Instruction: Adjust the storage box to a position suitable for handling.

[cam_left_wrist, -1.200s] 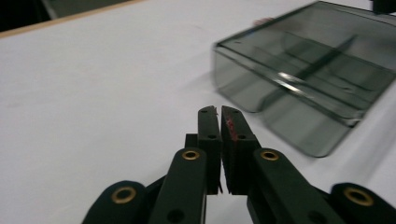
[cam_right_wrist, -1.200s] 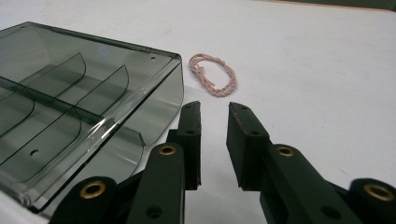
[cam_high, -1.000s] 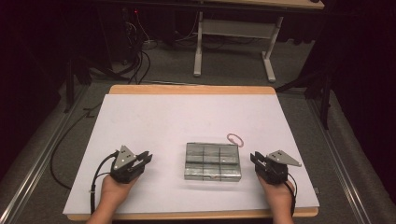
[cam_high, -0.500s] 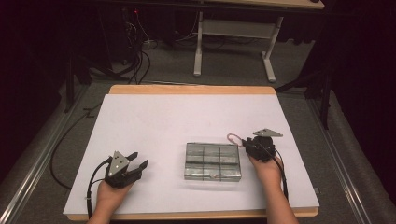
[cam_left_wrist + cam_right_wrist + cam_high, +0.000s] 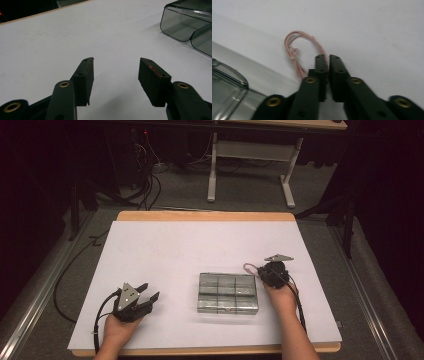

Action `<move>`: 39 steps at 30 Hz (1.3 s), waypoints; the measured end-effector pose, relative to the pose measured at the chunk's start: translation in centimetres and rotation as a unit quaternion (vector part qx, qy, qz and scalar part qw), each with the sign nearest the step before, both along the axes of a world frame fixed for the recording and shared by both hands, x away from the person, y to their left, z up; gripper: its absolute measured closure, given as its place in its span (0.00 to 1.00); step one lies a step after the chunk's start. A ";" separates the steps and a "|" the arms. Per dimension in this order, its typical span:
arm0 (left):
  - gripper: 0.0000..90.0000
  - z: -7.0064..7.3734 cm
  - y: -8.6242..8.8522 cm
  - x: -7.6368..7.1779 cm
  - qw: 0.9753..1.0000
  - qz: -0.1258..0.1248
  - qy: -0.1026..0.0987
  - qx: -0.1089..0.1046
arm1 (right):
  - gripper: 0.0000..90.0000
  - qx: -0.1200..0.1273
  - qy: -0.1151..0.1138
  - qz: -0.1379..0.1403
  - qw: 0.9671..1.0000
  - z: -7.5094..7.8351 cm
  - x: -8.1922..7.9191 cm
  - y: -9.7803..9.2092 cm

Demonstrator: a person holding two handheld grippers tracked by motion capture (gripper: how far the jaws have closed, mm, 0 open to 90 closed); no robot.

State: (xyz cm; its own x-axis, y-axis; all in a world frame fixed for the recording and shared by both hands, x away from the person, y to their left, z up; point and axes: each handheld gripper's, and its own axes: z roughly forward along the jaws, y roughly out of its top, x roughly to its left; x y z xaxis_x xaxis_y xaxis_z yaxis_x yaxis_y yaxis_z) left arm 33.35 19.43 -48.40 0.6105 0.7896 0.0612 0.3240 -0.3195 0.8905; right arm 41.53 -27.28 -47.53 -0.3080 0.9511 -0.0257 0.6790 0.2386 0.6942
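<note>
Right gripper [image 5: 327, 58]: jaws pinched shut on one pink string loop [image 5: 294, 46], which lies on the white table sheet [image 5: 200, 250] just beyond the far right corner of the one clear compartment box [image 5: 227, 292]. Left gripper [image 5: 115, 72]: jaws spread apart, holding nothing, well left of the box, above the sheet

A thin pink rubber band [image 5: 298, 47], doubled into a narrow loop with a small twist on one side, lies flat on the white worktop [image 5: 374, 30]. One strand of it is pinched between the fingers [image 5: 321, 65] of the right gripper [image 5: 328, 60]. It sits just beside the far right corner of a clear plastic box [image 5: 227, 292] divided into compartments.
</note>
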 end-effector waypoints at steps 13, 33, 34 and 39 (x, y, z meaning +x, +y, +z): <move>0.53 0.0 -0.1 -0.1 1.000 0.004 -0.003 0.004 | 0.99 0.020 -0.049 0.009 0.999 1.8 -2.5 -1.2; 0.54 0.0 0.0 -0.1 1.000 0.005 -0.003 0.000 | 0.99 0.049 -0.101 -0.034 0.993 3.3 -12.9 -6.1; 0.54 0.0 0.0 -0.1 1.000 0.005 -0.004 0.000 | 0.99 0.050 -0.099 -0.038 0.993 3.2 -13.3 -6.3; 0.54 0.0 0.0 -0.1 1.000 0.007 -0.005 0.000 | 0.99 0.059 -0.083 -0.060 0.993 1.6 -15.0 -7.5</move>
